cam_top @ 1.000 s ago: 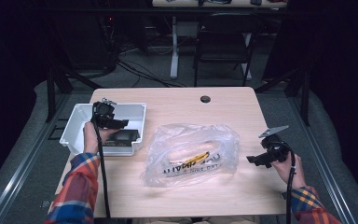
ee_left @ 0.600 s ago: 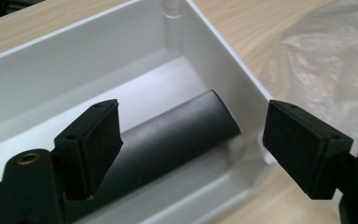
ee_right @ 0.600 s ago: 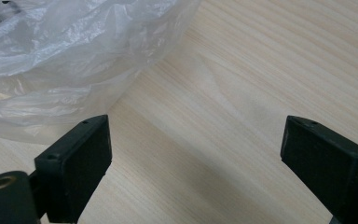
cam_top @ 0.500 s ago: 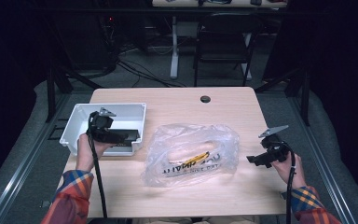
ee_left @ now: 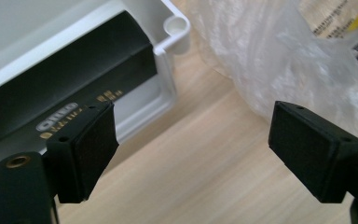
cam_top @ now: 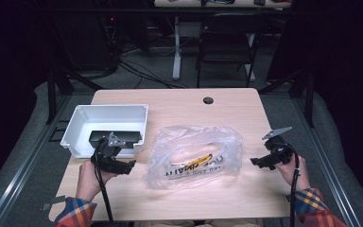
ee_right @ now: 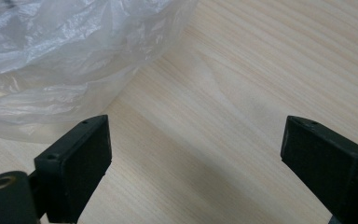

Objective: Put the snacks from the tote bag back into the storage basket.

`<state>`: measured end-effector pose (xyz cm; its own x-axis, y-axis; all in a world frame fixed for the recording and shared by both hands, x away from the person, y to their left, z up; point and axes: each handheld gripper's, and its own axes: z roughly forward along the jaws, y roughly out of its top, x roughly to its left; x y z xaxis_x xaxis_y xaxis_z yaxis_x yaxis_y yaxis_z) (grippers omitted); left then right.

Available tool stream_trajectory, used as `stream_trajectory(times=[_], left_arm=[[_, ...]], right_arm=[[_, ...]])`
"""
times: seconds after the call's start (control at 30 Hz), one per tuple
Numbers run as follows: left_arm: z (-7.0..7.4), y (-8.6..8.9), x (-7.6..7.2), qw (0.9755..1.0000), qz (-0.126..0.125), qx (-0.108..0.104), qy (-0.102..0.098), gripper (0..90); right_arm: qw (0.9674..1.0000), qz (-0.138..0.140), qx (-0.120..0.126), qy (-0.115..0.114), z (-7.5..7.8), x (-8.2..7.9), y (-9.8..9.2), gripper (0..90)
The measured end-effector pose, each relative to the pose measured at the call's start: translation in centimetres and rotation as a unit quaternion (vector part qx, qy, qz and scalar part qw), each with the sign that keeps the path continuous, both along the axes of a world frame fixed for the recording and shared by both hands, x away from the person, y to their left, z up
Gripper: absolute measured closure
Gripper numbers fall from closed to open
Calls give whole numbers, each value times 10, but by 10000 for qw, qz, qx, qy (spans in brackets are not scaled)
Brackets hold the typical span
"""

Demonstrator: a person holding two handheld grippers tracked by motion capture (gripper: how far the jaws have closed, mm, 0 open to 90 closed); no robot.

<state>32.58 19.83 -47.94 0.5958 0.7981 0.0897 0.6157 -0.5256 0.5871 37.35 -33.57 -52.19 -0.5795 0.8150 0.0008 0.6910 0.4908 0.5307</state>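
A dim room with chairs and cables lies behind a pale wooden table (cam_top: 179,101). On its left side sits a white bin (cam_top: 75,130) with a black box (cam_top: 115,137) lying inside along the near wall; the left gripper view catches that box (ee_left: 70,84) with small gold print on it, up against the bin's (ee_left: 168,37) corner. In the middle of the table lies a crumpled clear bag (cam_top: 194,156) with something yellow and some dark print showing through the plastic. The left gripper (cam_top: 123,165) hangs over bare wood just in front of the bin, between bin and bag, its jaws having just been opening; they stand wide apart with nothing between them, and the pads (ee_left: 93,149) touch nothing. The right gripper (cam_top: 260,162) is held near the bag's right edge, apart from it, jaws spread wide and empty over the table, with the bag (ee_right: 65,60) a little ahead of its pads (ee_right: 77,168).
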Motion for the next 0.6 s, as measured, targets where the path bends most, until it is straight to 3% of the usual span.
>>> stream_trajectory(times=[0.17, 0.27, 0.6], left_arm=[[-9, -2, -12, 9994, 308, 109, -130, 160], [-15, 1, -14, 9989, 456, -18, -117, 160], [-36, 1, -21, 9986, 519, 29, -9, 148]], right_arm=[[10000, 18, -85, -17, 0, 1, 0, 81], [10000, -30, -64, -52, 1, 1, -2, 81], [9999, 66, -111, -64, 0, 5, 3, 81]])
